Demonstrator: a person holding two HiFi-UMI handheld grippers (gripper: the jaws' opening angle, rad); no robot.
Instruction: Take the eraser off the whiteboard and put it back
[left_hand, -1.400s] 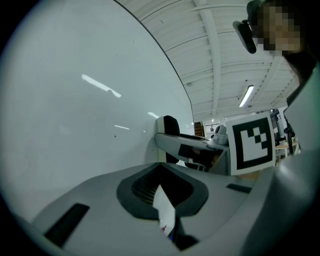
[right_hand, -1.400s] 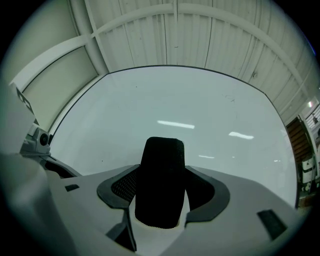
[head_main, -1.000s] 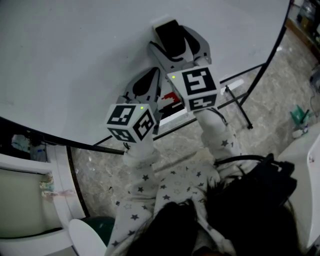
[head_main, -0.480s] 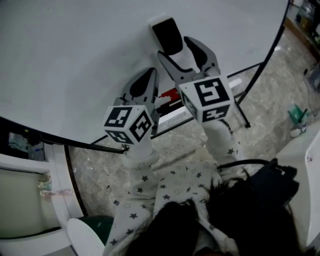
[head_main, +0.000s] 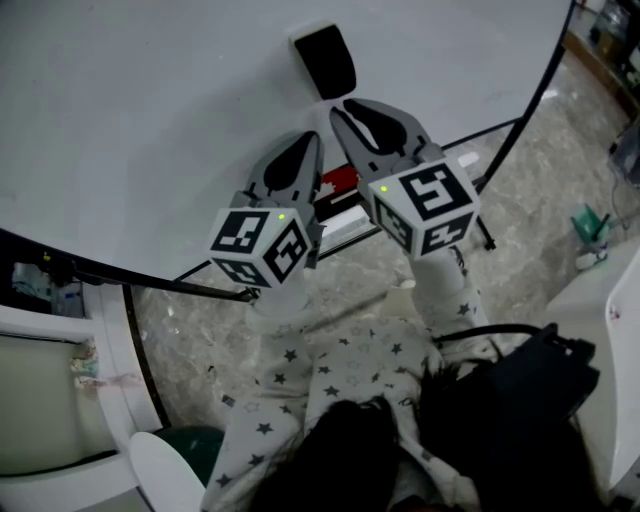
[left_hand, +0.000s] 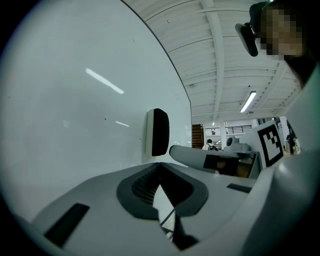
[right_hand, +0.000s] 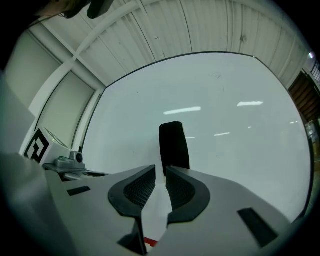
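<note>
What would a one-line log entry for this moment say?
eraser: on whiteboard | right gripper: closing, empty, near eraser | left gripper: shut, empty

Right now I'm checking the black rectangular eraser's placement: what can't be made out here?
Black rectangular eraser: lower end, right gripper view, behind the right gripper, jaws closing, empty.
Red items under the board: head view, behind the left gripper and the right.
White whiteboard: top and left edges, cut by the head view's frame.

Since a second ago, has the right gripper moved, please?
Yes: in the head view the right gripper drew back from the eraser, toward the person; its fingers are closing empty.
</note>
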